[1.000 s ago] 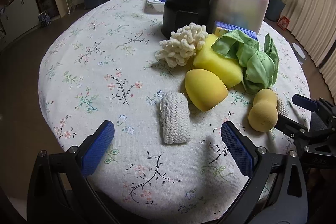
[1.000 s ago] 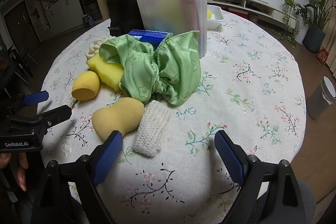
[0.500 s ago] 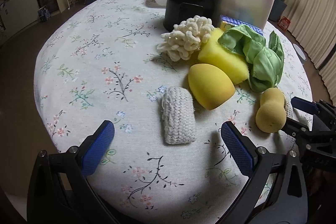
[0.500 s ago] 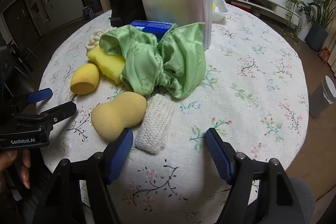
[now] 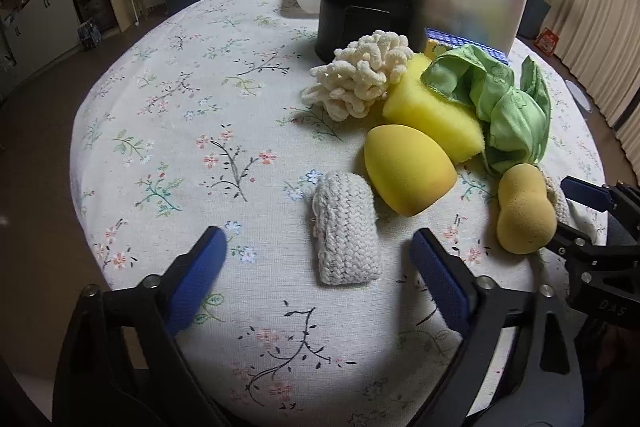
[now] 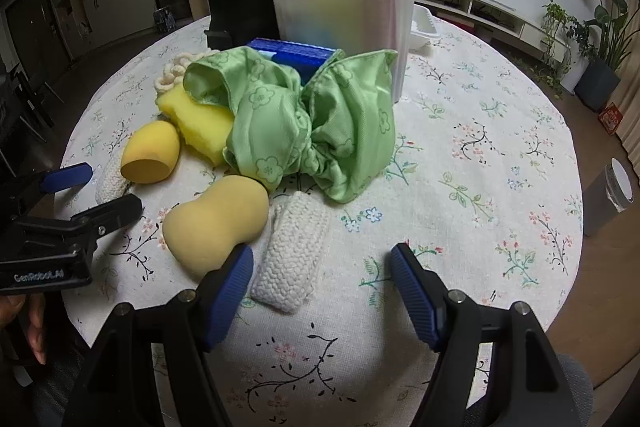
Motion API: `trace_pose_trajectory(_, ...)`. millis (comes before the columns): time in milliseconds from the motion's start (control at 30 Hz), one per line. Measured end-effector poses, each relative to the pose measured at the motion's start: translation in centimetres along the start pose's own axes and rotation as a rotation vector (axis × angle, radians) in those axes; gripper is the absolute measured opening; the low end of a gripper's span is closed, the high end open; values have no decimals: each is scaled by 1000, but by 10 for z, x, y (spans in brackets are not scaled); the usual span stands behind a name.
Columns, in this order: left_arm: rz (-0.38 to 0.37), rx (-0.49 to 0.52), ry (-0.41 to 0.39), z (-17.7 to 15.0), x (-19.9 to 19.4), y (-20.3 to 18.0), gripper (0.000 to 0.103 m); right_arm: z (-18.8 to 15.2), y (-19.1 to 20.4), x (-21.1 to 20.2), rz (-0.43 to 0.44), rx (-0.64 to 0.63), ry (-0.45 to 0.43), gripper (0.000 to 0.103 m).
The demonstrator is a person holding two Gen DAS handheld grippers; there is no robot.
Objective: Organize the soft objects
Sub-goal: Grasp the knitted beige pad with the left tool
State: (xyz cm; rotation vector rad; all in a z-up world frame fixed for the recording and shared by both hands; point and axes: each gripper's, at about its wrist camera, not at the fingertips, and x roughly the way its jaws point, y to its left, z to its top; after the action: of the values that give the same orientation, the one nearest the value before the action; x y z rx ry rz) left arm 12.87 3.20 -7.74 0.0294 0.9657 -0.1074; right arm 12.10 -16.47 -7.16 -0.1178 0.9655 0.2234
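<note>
Round table (image 5: pixel 168 131) under a floral cloth, in a living room with potted plants and curtains behind. Soft items are clustered at the far-centre: a cream chenille mitt (image 5: pixel 360 79), a yellow block sponge (image 5: pixel 432 115), a green cloth (image 6: pixel 304 119), an egg-shaped sponge (image 5: pixel 404 171) and a gourd-shaped sponge (image 6: pixel 218 227).

Change noted against a second ago: both grippers have drawn in over the table, and both sets of jaws are closing. The right gripper (image 6: pixel 322 287) has narrowed markedly; the left gripper (image 5: pixel 320 271) has only begun. This is judged to be the start of two pick-ups.

Nothing is gripped yet. In the left wrist view a knitted pad (image 5: pixel 346 233) lies flat between the fingers, clear gaps on both sides. In the right wrist view a second knitted pad (image 6: pixel 292 253) lies between the fingers, nearer the left pad (image 6: pixel 228 291), which seems just beside or touching it; the gourd-shaped sponge sits immediately outside that finger. A hand (image 6: pixel 28 323) is seen under the left gripper.
</note>
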Motion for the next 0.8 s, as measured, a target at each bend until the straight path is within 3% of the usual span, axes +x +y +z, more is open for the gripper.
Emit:
trace_pose_trajectory(200,15,-16,-14,-1,-5,5,55,0,4,-3,16,-18,-9,28)
trace_pose_trajectory(267,6,-28,-18,-1,-7,8,32,0,3,-4,22,-14,-11,28)
trace_pose_trajectory(300,6,-30,-19,-1,-8,8,26,0,3,-4,24,-12,-10,27)
trace_pose_trajectory(800,-30,-42,-40,-6,-22,6,23,-2,-2,-14,43,11,-27,26)
